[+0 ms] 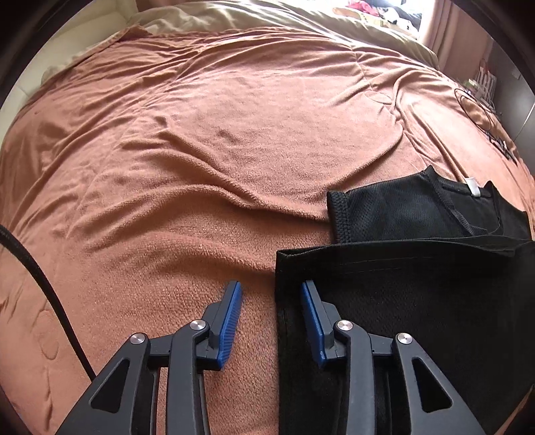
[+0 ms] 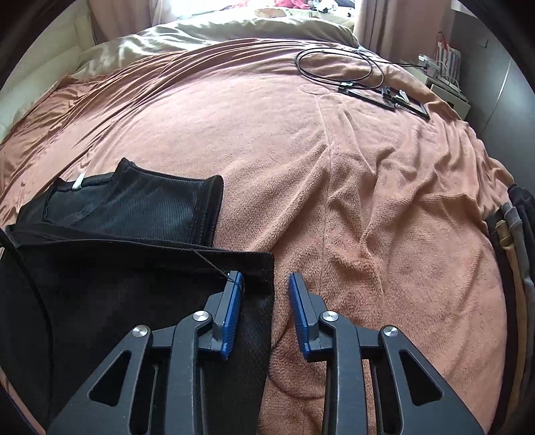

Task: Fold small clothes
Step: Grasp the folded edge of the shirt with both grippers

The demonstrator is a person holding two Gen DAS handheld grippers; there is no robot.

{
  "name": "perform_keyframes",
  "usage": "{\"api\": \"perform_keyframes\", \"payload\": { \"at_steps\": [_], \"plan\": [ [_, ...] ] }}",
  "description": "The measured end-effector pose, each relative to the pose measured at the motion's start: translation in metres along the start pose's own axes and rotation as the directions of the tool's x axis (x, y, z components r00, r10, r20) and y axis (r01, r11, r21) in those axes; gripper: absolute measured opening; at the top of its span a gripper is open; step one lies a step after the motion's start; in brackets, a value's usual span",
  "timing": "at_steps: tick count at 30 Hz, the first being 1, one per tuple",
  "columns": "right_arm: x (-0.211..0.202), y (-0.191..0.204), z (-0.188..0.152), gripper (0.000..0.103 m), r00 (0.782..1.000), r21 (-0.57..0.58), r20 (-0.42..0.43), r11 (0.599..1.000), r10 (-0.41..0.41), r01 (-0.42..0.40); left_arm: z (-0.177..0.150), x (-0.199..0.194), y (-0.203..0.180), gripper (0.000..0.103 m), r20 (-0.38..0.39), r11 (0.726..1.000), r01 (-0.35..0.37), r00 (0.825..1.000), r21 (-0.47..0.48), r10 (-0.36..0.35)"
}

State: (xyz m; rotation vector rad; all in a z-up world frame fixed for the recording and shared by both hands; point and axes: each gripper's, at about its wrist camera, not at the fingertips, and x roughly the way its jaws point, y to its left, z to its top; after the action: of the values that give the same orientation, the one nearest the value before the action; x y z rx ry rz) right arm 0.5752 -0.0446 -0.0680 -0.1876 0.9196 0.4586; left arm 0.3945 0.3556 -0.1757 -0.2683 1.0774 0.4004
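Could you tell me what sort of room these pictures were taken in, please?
Most likely a bedroom: a wide bed under a brown fleece blanket, a beige duvet bunched at its far end, and curtains beyond it.

Each fisheye camera sits just behind its own hand-held gripper, looking steeply down along the fingers and out across the bed [image 1: 207, 134], close to the blanket. The left hand-held gripper [image 1: 271, 294] sees the black garment [image 1: 418, 301] at its right; the right hand-held gripper [image 2: 265, 284] sees it at its left. Both views share that garment, the blanket and the far pillows [image 2: 234, 30]
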Motion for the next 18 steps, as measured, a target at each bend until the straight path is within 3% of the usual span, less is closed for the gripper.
{"api": "perform_keyframes", "payload": {
  "at_steps": [7, 9, 10, 11, 18],
  "plan": [
    [0.0, -0.004, -0.002, 0.005, 1.0, 0.013, 0.008, 1.0, 0.02, -0.02, 0.005, 0.005, 0.0, 0.029, -0.003, 0.999, 0.036, 0.999, -0.019, -0.036],
    [-0.004, -0.007, -0.003, 0.002, 0.999, 0.028, 0.015, 0.999, 0.028, -0.028, 0.004, 0.005, -0.003, 0.021, 0.001, 0.999, 0.043, 0.999, -0.004, -0.043],
    [-0.006, -0.008, -0.004, 0.002, 0.999, 0.035, 0.02, 0.999, 0.028, -0.029, 0.004, 0.004, -0.004, 0.01, 0.002, 0.999, 0.054, 0.999, 0.003, -0.054],
    [-0.008, -0.01, -0.004, 0.002, 0.999, 0.038, 0.026, 0.999, 0.026, -0.027, 0.004, 0.003, -0.006, 0.008, 0.005, 0.998, 0.054, 0.999, 0.007, -0.054],
    [-0.031, -0.012, 0.0, 0.001, 0.997, 0.042, 0.079, 0.999, 0.021, -0.024, 0.014, -0.031, -0.005, 0.006, 0.103, 1.0, 0.013, 0.995, 0.021, -0.016]
  ]
}}
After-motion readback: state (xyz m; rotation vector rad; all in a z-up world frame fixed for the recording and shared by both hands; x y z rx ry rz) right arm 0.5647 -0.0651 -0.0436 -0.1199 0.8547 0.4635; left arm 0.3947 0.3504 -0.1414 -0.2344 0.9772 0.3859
